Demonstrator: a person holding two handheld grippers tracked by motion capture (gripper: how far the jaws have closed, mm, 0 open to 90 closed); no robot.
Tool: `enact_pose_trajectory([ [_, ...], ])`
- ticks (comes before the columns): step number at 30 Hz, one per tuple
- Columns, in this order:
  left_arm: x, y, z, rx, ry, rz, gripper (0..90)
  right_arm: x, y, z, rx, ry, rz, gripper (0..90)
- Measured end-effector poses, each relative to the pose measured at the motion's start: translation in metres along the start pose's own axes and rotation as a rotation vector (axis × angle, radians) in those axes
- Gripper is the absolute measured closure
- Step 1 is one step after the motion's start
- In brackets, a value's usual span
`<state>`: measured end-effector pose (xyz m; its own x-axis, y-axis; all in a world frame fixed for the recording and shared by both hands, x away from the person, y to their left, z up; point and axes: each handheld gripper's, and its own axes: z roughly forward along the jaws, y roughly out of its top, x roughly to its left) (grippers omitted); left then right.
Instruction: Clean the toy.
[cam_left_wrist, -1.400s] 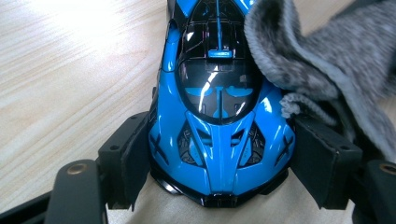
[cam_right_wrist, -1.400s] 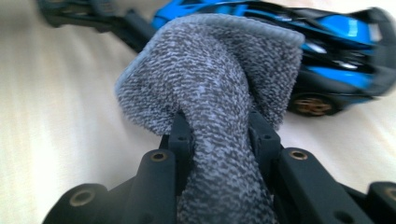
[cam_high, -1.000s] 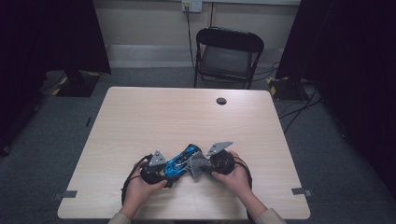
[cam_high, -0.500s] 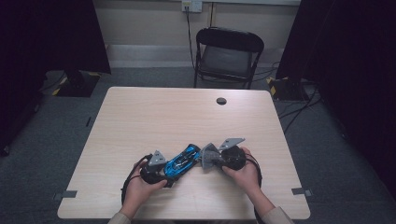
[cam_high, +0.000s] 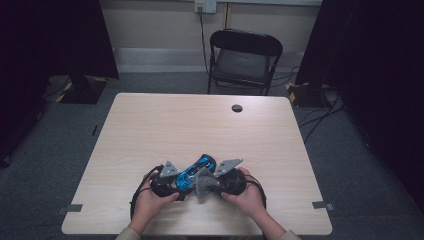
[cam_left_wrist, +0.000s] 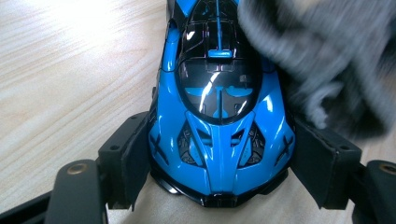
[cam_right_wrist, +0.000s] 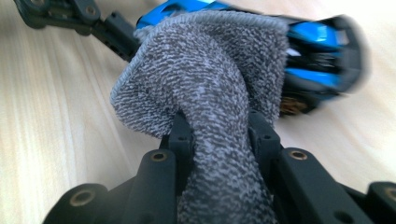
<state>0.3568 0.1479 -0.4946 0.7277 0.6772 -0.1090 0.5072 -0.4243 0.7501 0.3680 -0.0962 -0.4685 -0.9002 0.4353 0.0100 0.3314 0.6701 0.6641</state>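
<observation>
In the left gripper view the grey cloth (cam_left_wrist: 322, 60) is blurred and cut off by the top and right edges, and it hides the right side of the blue toy car (cam_left_wrist: 219, 126). The far end of the car goes out of the top edge. In the right gripper view the cloth (cam_right_wrist: 210, 93) covers the middle of the car (cam_right_wrist: 317, 46) (its visible end is blurred). From the high view the car's details (cam_high: 196, 170) are too small to tell.
</observation>
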Motion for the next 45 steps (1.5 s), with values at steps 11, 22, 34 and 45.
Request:
enact_pose_trajectory([
  [11, 0.0, 0.0, 0.0, -0.001, 0.0, 0.01, 26.3, -0.018, -0.005, -0.001, 0.011, -0.047, 0.044, 68.8],
  [22, 0.0, -0.001, 0.0, -0.001, 0.003, 0.018, 26.3, -0.044, -0.015, -0.011, 0.004, -0.094, 0.117, 68.8],
  [34, 0.0, -0.001, 0.0, -0.003, -0.002, 0.0, 26.2, -0.045, -0.016, -0.023, 0.005, -0.142, 0.115, 68.7],
  [45, 0.001, 0.0, 0.0, -0.001, -0.003, 0.001, 26.3, 0.009, 0.007, -0.002, 0.004, 0.009, -0.04, 68.5],
])
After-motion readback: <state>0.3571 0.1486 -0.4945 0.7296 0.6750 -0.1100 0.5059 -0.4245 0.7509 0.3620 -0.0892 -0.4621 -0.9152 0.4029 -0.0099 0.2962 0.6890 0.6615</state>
